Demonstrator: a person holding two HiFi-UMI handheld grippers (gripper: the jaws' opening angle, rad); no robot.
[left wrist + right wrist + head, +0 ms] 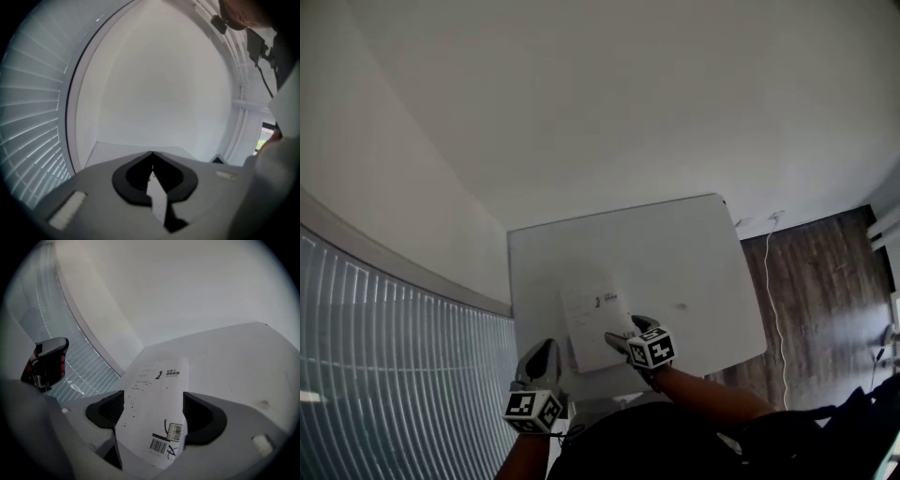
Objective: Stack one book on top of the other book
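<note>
Right gripper view: white book [157, 394] between wide-apart jaws of right hand-held gripper [152, 408]

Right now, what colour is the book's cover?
The book is white with small black print and a barcode, clearest in the right gripper view.

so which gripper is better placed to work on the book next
Right, probably. The right gripper has its jaws apart with the white book directly ahead between them. The left gripper sits off the book near the table edge, jaws together, facing the wall.
</note>
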